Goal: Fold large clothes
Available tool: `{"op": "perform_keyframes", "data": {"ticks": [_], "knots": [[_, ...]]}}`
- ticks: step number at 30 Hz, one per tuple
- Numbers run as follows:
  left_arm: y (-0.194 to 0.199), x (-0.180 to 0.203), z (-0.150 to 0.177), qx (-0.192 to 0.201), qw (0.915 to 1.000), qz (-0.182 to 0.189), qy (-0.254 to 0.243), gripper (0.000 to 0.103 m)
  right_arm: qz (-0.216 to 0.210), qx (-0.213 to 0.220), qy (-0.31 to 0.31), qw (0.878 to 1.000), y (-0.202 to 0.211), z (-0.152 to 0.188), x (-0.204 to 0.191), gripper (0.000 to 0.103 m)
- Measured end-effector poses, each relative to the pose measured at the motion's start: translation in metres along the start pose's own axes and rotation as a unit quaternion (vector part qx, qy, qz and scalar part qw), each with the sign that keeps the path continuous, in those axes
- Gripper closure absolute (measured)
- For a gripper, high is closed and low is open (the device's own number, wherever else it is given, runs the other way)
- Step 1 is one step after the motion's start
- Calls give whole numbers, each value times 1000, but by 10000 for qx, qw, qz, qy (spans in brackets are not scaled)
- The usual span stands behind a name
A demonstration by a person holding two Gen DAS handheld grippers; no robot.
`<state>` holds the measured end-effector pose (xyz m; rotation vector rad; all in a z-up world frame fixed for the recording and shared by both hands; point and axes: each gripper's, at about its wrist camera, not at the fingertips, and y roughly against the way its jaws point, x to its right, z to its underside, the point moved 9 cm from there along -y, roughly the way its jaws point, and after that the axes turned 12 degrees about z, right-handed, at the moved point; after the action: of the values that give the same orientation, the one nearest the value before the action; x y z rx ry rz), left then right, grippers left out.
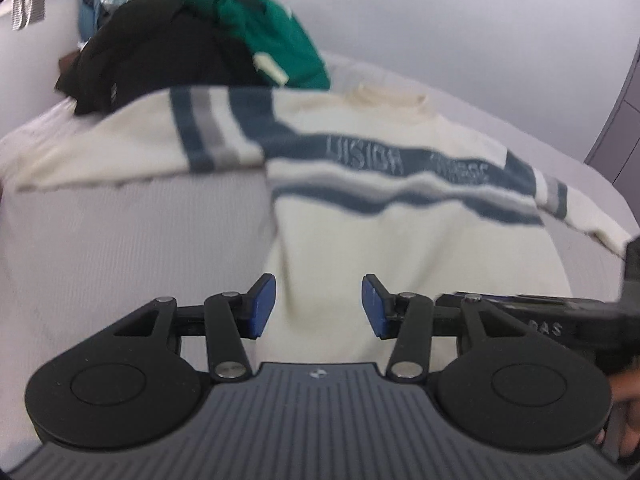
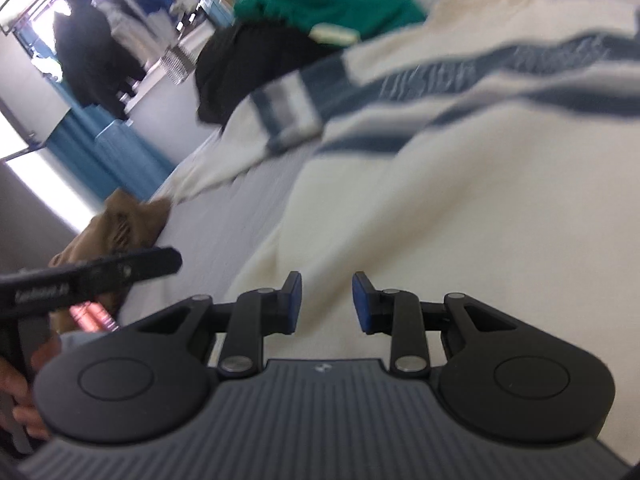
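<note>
Looking down my left hand-held gripper (image 1: pixel 319 306), I see both blue pads (image 1: pixel 264 306) standing apart w/ nothing between them, above the lower body of the sweater (image 1: pixel 400 240). My right hand-held gripper (image 2: pixel 327 303) also has its pads parted, gap narrower than the left's, empty, over the same cream cloth (image 2: pixel 460 200). In the left view the other tool's black body shows at the right edge, w/ a bit of my hand (image 1: pixel 624 420) below it; in the right view the left tool crosses the left side, fingers (image 2: pixel 20 400) under it.

The sweater lies spread flat, front up, on a pale grey ribbed surface (image 1: pixel 132 240); I can't tell if it's a bed or a worktop. It's a cream knit, round neck at the far side, broad slate-blue band across the chest w/ pale lettering too blurred to read, a thinner grey stripe and another blue one below. One sleeve runs straight out to the left w/ blue-grey-blue bands, the other slopes off to the right w/ the same bands. The lower body is plain cream, softly rumpled.

Beyond the neck sit a black garment (image 1: pixel 160 52) and a green one (image 1: pixel 276 36), heaped and touching each other. A tan item (image 2: pixel 124 220) lies at the surface's edge in the right view.
</note>
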<state>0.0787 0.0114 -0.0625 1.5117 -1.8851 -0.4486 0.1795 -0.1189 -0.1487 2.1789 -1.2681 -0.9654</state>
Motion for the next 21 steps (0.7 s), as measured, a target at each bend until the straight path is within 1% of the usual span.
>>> {"op": "perform_keyframes", "data": {"ticks": [1,5,7,10,11,13,16,18,21], "knots": [[-6,4,-6,27,10000,32,-28,49,202,187,72,9996,5,-7,6,71],[-25,25,-33,273,9993,241,-15,49,745,781,186,9940,23,-31,28,71],[-35,39,-44,416,9986,294,-119,49,1007,1036,181,9893,32,-40,39,71],[-50,58,-54,587,9967,427,-372,49,1239,1321,64,9834,43,-48,55,71],[-54,64,-55,650,9955,523,-444,49,1318,1368,16,9818,47,-49,61,71],[-63,70,-52,713,9947,530,-519,49,1457,1474,-38,9783,53,-46,69,71],[-76,75,-42,667,9950,579,-469,49,1708,1580,-94,9725,61,-39,80,71],[-79,78,-35,581,9946,640,-572,49,1744,1552,-266,9720,68,-33,89,71],[-73,78,-26,616,9937,647,-684,49,1891,1530,-425,9690,77,-22,96,71]]}}
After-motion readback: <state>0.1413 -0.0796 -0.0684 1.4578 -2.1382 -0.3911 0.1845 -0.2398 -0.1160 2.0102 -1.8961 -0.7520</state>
